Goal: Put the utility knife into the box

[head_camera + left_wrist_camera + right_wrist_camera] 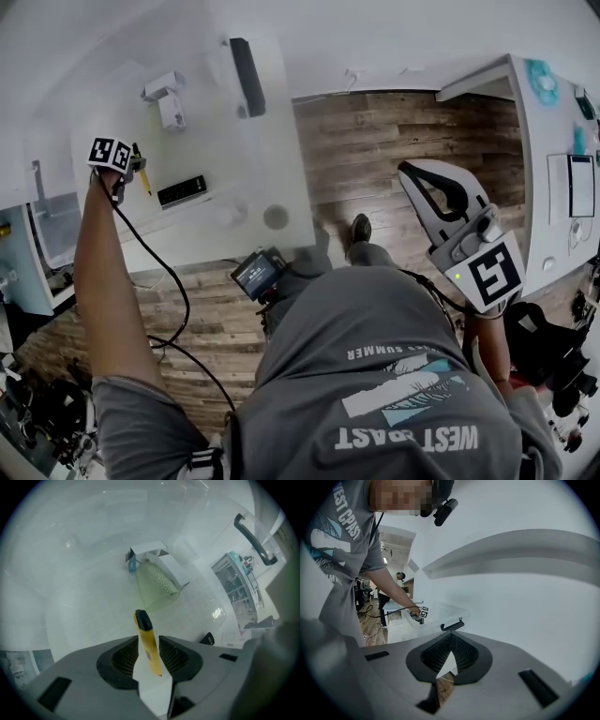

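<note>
The yellow utility knife (147, 644), black at its far end, stands between the pads of my left gripper (149, 656) and leans slightly left. The jaws stand wide, and the pads do not seem to press on it. In the head view the left gripper (127, 180) hangs at the left end of the clear plastic box (220, 141) on the white table, with the knife (142, 176) at its tips. The box floor (89, 606) lies below the knife. My right gripper (409, 171) is held far to the right above the wooden floor. Its jaws (450, 654) meet, with nothing between them.
A white carton with a greenish bubble bag (155, 584) lies deeper in the box, and the same carton (165, 97) shows in the head view. A black bar (181, 190) lies near the knife. The box's black handle (247, 75) is at the far side. A second white table (562, 169) stands at the right.
</note>
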The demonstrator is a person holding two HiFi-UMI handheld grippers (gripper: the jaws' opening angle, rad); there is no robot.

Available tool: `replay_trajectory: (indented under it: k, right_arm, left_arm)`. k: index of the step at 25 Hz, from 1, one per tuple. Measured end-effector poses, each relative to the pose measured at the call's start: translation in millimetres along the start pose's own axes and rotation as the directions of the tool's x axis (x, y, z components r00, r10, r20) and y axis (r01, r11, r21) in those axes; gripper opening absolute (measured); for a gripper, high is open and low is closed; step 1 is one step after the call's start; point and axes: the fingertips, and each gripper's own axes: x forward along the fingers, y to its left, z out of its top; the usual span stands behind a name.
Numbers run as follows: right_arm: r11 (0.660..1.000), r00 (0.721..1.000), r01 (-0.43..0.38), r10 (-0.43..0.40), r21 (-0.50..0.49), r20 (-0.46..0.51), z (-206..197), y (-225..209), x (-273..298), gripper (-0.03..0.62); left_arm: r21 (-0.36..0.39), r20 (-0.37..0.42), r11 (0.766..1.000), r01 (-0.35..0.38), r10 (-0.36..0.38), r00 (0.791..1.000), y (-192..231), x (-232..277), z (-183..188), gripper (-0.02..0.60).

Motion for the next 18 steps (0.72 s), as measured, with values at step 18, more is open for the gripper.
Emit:
replay_trajectory:
  k: [18]
  right_arm:
    - [0.995,0.991,-0.086,0.092,-0.058,0.101,6.9,16.7,-56.9,0.011]
  left_arm:
    - [0.044,0.563,0.901,-0.431,0.334,0.756,-55.2,-217.0,62.2,0.124]
